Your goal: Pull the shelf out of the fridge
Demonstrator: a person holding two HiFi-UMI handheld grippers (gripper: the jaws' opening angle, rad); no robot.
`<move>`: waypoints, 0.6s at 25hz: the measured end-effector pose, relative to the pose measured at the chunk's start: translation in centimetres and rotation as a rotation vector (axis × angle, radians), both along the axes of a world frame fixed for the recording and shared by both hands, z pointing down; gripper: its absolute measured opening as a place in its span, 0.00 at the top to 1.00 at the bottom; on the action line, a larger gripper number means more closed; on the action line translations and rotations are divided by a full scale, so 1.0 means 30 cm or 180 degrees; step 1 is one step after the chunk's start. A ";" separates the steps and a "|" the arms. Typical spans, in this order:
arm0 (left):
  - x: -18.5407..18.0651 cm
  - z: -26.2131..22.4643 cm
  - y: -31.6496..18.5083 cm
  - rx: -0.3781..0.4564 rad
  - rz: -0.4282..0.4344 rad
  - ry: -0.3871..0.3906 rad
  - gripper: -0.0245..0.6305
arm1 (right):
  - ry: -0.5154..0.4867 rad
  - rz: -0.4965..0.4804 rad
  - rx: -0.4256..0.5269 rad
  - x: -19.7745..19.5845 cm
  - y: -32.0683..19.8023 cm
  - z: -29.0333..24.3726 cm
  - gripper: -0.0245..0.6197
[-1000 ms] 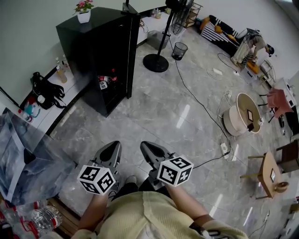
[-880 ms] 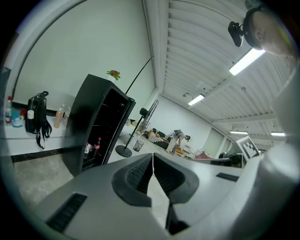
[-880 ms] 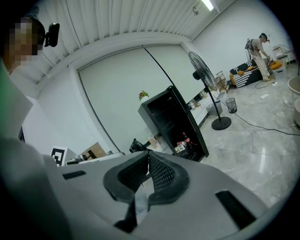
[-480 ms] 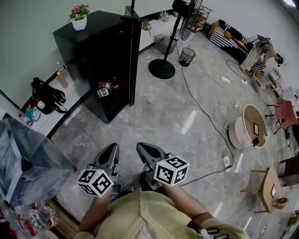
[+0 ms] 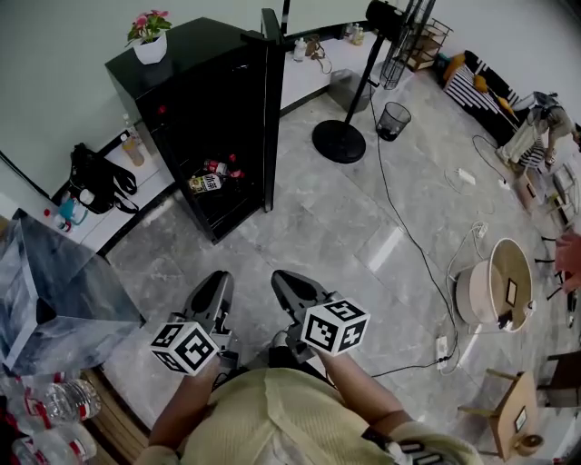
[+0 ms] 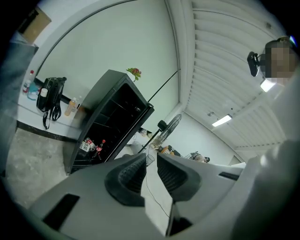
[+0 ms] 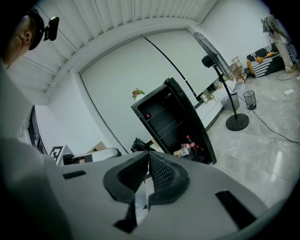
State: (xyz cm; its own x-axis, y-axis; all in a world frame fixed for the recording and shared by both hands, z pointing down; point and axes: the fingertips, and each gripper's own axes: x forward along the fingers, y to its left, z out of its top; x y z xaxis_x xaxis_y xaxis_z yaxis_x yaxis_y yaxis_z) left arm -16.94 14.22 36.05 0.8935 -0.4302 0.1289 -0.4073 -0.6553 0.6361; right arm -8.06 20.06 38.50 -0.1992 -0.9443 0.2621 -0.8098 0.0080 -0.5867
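The left tongs (image 5: 214, 280) had just opened slightly, with nothing between them; the right tongs (image 5: 283, 278) were together. The open fridge (image 5: 191, 100) stood well apart, a fan (image 5: 339, 142) beside its door.

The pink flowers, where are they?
In the head view, the pink flowers sit at the upper left, in a white pot on top of the black fridge.

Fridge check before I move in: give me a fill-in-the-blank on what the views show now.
The fridge is ____ in colour. Its door stands ____. A white pot on top of it holds pink ____. The right gripper has its jaws ____, nothing between them.
Missing: black; open; flowers; shut.
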 end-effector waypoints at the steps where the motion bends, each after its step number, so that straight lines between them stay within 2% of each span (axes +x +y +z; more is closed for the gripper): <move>1: 0.019 0.005 -0.011 -0.0029 -0.0038 -0.0007 0.87 | -0.0005 -0.0021 -0.0001 0.025 -0.011 0.003 0.94; 10: 0.140 0.030 -0.115 -0.0034 -0.0454 -0.0054 0.81 | 0.0085 -0.0214 -0.0054 0.184 -0.086 0.059 0.94; 15: 0.169 0.065 -0.146 -0.0193 -0.0597 -0.0066 0.76 | 0.0012 -0.0216 -0.0094 0.236 -0.132 0.098 0.94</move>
